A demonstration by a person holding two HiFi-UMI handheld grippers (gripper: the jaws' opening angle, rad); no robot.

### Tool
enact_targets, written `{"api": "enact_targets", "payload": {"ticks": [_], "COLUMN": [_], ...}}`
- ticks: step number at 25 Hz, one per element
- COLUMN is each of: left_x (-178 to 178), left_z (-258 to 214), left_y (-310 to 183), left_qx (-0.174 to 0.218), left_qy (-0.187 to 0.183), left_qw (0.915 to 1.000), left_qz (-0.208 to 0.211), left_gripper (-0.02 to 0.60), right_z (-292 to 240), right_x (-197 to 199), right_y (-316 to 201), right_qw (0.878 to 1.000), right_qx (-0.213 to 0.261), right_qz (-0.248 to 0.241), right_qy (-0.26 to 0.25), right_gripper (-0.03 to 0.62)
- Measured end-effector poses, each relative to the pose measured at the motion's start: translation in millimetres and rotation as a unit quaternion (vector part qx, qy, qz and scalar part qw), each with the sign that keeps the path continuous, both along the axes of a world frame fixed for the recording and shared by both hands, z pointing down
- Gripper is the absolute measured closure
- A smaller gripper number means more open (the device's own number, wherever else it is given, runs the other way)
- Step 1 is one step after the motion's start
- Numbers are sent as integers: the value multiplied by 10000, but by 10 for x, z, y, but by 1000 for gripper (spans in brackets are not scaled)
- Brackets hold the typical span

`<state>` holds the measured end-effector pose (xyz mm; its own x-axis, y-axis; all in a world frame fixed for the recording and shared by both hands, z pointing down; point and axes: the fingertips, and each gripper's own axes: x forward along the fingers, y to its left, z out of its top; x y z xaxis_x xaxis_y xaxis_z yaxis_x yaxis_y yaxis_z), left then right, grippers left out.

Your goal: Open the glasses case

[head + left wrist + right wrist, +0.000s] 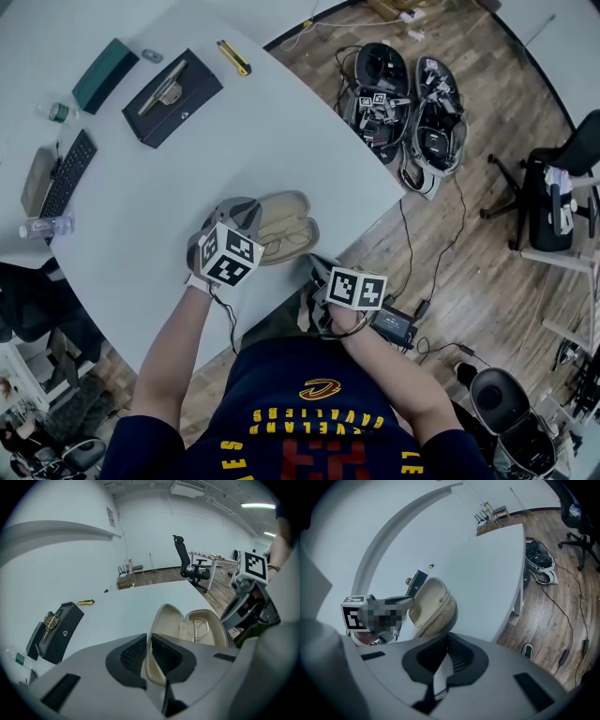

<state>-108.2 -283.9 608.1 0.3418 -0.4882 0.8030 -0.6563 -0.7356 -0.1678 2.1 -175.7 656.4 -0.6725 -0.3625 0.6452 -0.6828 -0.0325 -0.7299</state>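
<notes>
left gripper (149, 645) jaws clamp glasses case (169, 620) lid | right gripper (447, 649) jaws together

floor (469, 234): wood planks | table (187, 178): white, curved edge | chair (187, 566): black office | wall (154, 531): white | light (257, 505): ceiling strip

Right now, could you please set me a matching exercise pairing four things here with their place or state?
Things:
1 case
2 glasses
3 knife
4 right gripper

Places or states:
A yellow, near the table's far edge
B shut, empty
C open, pinched by the left fingers
D lying inside the case

Pairs: 1-C; 2-D; 3-A; 4-B
</notes>
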Motion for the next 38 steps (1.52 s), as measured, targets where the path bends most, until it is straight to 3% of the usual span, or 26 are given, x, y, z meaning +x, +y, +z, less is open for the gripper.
{"api": "enact_targets", "payload": {"ticks": [12, 20, 26, 31, 38], "left_x": [71, 94, 261, 441, 697], "left_z": [-307, -710, -1108, -1424, -1843], "left_y": [77, 135, 248, 461, 676], "left_qx": [361, 575, 706, 626, 380], "left_qy": [292, 901, 1542, 2137, 3036], "left_qw": [9986, 9920, 9834, 9733, 9502], "left_qz": [-264, -666, -644, -551, -592], "left_gripper": [454, 454, 454, 454, 456], "right_z": [-30, -245, -750, -1336, -2041], "right_x": [57, 229, 395, 414, 348], "right_y": [31, -126, -396, -533, -608], "right_qw": [10000, 9990, 9930, 9811, 9550], "right_qx": [37, 380, 1105, 1899, 2908], "right_qz": [23, 179, 359, 313, -100], "right_qy": [11, 119, 189, 191, 567], "right_gripper": [577, 576, 576, 576, 576]}}
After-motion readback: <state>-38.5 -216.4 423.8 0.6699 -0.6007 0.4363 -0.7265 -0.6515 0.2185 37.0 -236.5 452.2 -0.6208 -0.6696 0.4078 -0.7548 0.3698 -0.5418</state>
